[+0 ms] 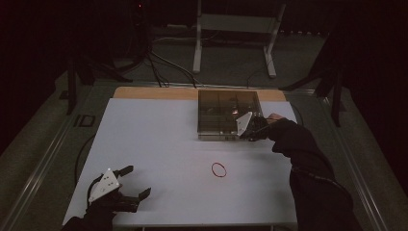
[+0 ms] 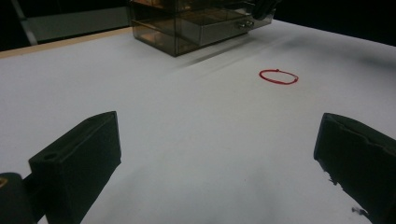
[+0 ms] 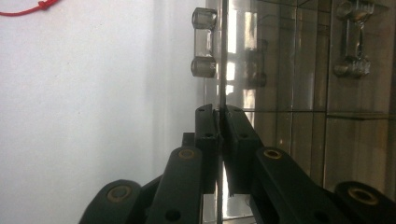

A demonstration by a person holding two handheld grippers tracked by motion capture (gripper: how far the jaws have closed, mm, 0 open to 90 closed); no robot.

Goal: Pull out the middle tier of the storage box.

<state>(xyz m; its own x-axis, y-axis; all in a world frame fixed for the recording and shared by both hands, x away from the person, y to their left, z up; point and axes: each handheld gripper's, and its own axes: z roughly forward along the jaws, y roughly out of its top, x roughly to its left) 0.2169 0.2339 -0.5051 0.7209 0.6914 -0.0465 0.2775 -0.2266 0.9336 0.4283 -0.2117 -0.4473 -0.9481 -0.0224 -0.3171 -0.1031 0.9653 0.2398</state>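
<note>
A smoky clear drawer box [image 1: 226, 113] [image 2: 187, 28] stands at the back of the white table [image 1: 159, 144]. One low drawer [image 2: 219, 30] sticks out a little toward the front. My right gripper [image 1: 243, 134] [image 3: 218, 112] is at the box's front right corner, shut on the thin edge of a clear drawer front [image 3: 223, 70], just below its clear handle [image 3: 204, 42]. A red band [image 1: 219, 169] [image 2: 278, 76] [image 3: 28, 9] lies flat on the table in front of the box. My left gripper [image 1: 136, 181] [image 2: 217, 158] rests near the table's front left, open, with nothing between its jaws.
A second clear handle [image 3: 352, 42] shows on another drawer front. A strip of bare wood [image 1: 154, 92] runs along the table's far edge. Beyond it stand a white metal frame [image 1: 235, 29] and cables on the floor [image 1: 154, 62].
</note>
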